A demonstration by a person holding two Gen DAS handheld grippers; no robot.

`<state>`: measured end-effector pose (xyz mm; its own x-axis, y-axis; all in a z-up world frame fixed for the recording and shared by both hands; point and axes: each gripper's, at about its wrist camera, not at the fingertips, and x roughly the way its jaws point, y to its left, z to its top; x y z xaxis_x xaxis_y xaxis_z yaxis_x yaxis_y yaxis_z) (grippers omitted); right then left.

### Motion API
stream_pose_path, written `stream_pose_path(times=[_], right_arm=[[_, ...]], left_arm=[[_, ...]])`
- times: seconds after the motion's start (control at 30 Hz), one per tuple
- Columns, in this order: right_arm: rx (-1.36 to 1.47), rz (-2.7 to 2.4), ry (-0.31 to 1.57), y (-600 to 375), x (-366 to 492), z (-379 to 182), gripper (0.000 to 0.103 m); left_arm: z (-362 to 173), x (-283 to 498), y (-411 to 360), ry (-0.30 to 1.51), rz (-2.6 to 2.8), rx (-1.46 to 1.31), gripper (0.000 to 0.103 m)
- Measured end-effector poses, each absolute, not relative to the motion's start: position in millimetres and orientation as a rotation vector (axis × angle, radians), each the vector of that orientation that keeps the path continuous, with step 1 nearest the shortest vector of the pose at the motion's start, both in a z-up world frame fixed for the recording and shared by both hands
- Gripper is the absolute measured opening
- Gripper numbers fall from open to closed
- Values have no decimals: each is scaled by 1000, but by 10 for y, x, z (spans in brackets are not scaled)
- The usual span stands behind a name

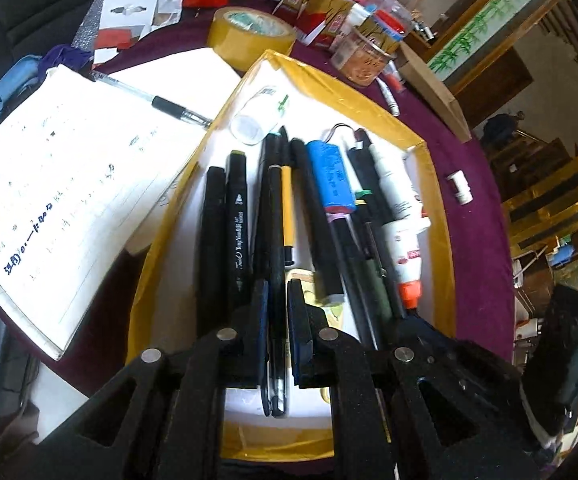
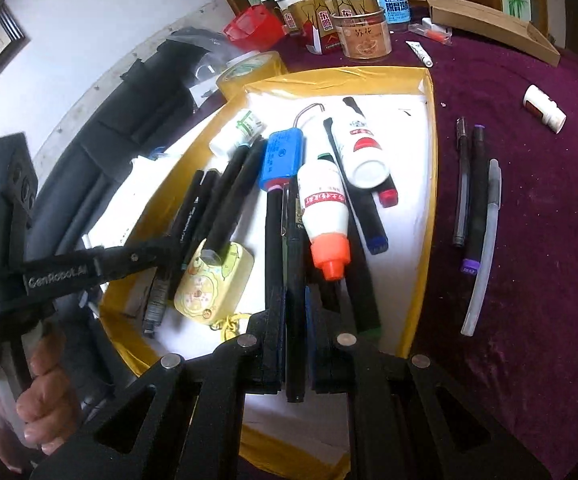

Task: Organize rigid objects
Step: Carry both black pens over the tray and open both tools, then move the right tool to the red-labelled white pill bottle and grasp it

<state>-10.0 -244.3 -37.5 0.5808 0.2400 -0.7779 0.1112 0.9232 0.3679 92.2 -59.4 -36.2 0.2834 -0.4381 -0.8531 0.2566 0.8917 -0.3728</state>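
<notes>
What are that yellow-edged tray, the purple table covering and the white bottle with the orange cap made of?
Tray: likely cardboard, its rim wrapped in glossy yellow tape that wrinkles and shines. Table covering: velvety fabric, matte with a soft nap. Bottle: smooth plastic, slightly glossy, probably glue.

Left gripper (image 1: 277,300) clamped on a black pen (image 1: 276,280) over the yellow-rimmed tray (image 1: 429,184)

In the tray lie black markers (image 1: 213,240), a blue cylinder (image 1: 331,178), a white glue bottle (image 1: 405,240) and a small white bottle (image 1: 259,114) at the far end; an open notebook (image 1: 69,184) lies left, a tape roll (image 1: 251,34) beyond.
</notes>
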Motion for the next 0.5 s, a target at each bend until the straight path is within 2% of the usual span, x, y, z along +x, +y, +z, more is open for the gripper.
stream_pose_path(times=[0.07,0.13,0.2,0.23,0.27,0.3,0.33,0.5], right_arm=[[392,77,950,-2423,-127,-368,9],[404,115,936,-2430,-171,-345,11],[426,148,904,-2460,-248,-296,14],[435,173,870,-2505,-336,-236,20],[440,192,845,-2527,-390,-196,31],[444,216,814,-2587,-488,-142,37],[451,231,783,-2664,-589,-96,43],[518,218,724,-3207,-899,-29,43]], left_arm=[[-391,918,-603,1204,-440,-161,8],[-385,878,-612,1199,-433,-154,13],[-315,774,-642,1168,-454,-147,25],[-256,702,-666,1141,-476,-148,28],[-216,657,-687,1125,-492,-148,39],[-154,580,-723,1099,-516,-152,51],[-112,525,-757,1082,-532,-157,55],[68,229,-1094,1022,-623,-119,57]])
